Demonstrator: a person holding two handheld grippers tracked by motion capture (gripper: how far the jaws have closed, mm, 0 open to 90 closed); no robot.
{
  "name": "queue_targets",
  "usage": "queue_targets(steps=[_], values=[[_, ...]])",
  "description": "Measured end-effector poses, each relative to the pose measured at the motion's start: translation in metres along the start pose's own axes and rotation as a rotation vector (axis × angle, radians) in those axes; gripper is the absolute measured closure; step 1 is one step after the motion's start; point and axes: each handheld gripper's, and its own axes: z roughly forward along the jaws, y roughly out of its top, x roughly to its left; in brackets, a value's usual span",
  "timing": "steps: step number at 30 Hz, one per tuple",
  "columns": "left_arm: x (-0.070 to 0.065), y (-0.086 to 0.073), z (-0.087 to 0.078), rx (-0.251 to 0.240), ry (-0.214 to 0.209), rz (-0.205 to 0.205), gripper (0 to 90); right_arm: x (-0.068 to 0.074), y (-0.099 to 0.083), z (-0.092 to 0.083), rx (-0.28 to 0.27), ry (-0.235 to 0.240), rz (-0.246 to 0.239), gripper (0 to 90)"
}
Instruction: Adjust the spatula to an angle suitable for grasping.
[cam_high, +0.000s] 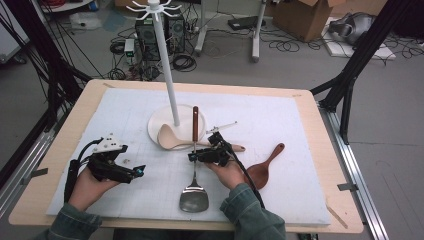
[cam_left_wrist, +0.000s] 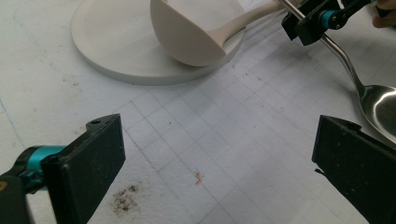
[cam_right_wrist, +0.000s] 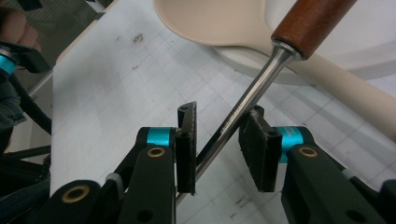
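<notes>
Though steel-shafted and wooden-handled, spatula (cam_high: 194, 165) between black flat-padded right claw (cam_high: 194, 156).

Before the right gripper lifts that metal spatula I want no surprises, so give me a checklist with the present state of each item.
1. Steel shaft of the spatula sits between the jaws of the right gripper: ok.
2. Both pads press on the shaft: cannot tell; a gap shows beside it.
3. Grip point is below the brown wooden handle, on bare steel: ok.
4. Cream ladle lies under the spatula's handle end and could shift on lifting: not ok.
5. Left gripper is open, holds nothing and is apart from the spatula: ok.
6. Brown wooden spoon lies apart from the spatula blade: ok.
</notes>
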Motion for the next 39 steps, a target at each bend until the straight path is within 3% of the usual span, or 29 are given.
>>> queue_targets(steps=[8,17,26,30,39], values=[[-0.001,0.004,0.0,-0.008,-0.019,-0.011,3.1,0.009,0.002,-0.01,-0.042,0.018,-0.024,72.7],[-0.002,0.014,-0.003,-0.053,-0.05,-0.025,3.2,0.016,0.004,-0.019,-0.074,0.046,-0.028,74.9],[-0.005,0.027,-0.003,-0.079,-0.083,-0.021,9.6,0.025,0.007,-0.029,-0.118,0.068,-0.058,77.6],[-0.006,0.035,-0.003,-0.087,-0.12,-0.02,14.3,0.03,0.009,-0.035,-0.133,0.077,-0.066,78.9],[-0.011,0.057,-0.003,-0.114,-0.174,-0.007,20.5,0.049,0.021,-0.049,-0.16,0.095,-0.148,82.9]])
